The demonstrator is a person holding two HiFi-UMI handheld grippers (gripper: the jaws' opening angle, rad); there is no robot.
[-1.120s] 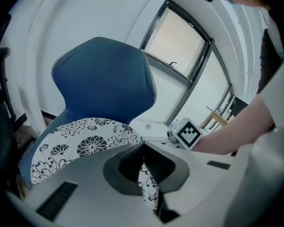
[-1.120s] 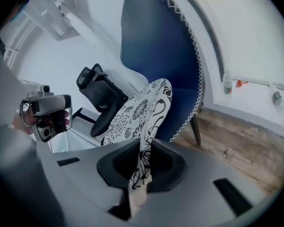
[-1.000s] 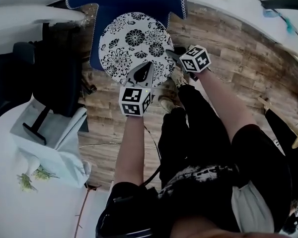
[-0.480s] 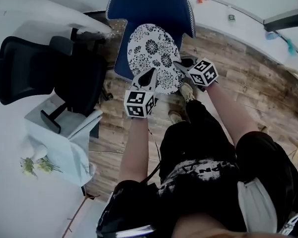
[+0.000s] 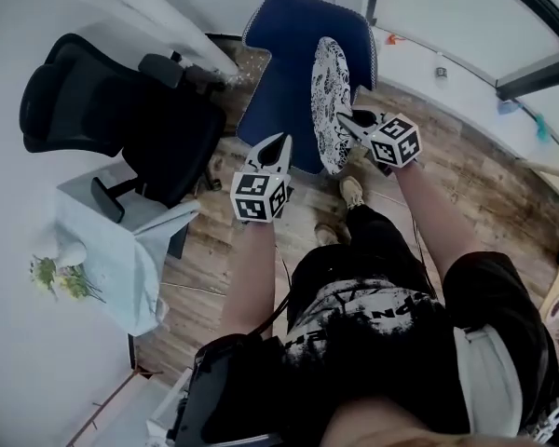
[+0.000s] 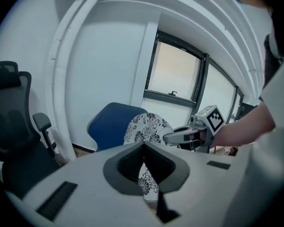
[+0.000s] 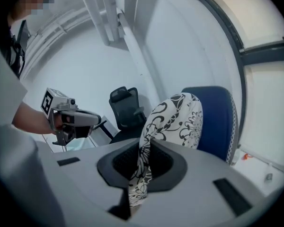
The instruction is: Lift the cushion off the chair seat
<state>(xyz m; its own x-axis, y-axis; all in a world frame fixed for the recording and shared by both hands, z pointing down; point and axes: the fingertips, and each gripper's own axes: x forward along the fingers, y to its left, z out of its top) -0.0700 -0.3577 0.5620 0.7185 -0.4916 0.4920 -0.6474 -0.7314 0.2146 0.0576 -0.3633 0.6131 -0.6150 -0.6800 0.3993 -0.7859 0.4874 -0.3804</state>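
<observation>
Right gripper [image 5: 347,117]: jaws clenched on the near edge of the black-and-white floral cushion [image 5: 328,101], with the fabric pinched between them. The cushion is held up on edge in the air, by the front right of the blue chair [image 5: 293,54], not lying on its seat; part of it hangs over the wooden floor [image 5: 466,180]. Left gripper [image 5: 279,141]: jaws closed together with nothing between them, apart from the cushion and to its left in the head view, with a black office chair [image 5: 93,110] standing further left beside the blue chair.
</observation>
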